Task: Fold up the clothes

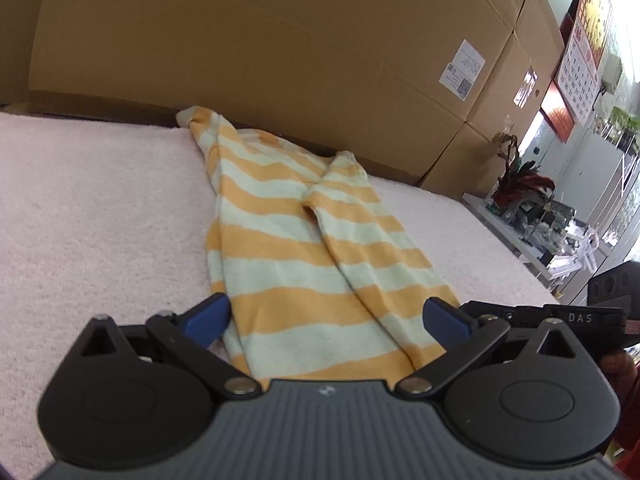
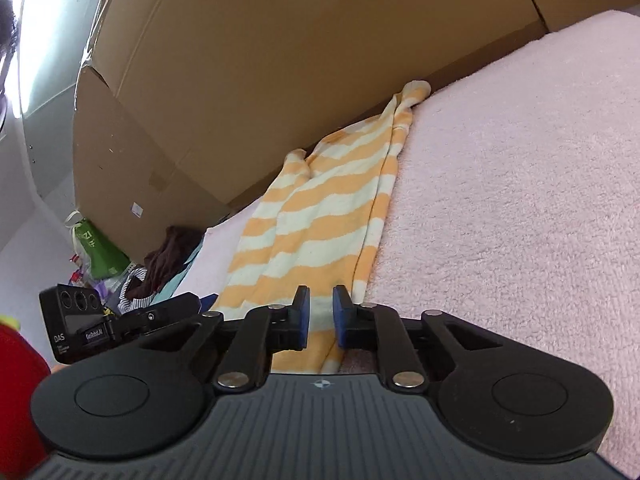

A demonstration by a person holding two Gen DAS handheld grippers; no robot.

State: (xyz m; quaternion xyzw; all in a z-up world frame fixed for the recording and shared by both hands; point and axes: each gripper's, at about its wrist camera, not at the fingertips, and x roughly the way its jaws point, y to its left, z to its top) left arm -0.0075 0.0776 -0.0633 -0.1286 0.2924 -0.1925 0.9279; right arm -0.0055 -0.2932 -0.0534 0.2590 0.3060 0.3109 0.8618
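Garment: soft knit shirt (image 1: 304,248) in orange and pale stripes, lying lengthwise on the fluffy pink bench (image 1: 88,216), reaching its far edge.
Left tool (image 1: 326,322): jaws standing wide apart over the hem.
Right tool (image 2: 321,316): jaws sitting nearly together, a narrow gap showing.
Behind: cardboard boxes (image 1: 280,40) lining the far edge.

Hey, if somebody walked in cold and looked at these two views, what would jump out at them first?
First, the orange-and-cream striped garment, lying lengthwise on the pink fleecy cover and reaching back to the big cardboard boxes. Next, the two claws at its near end: the left claw spread wide across the hem, the right claw with its blue pads nearly together over the fabric edge.
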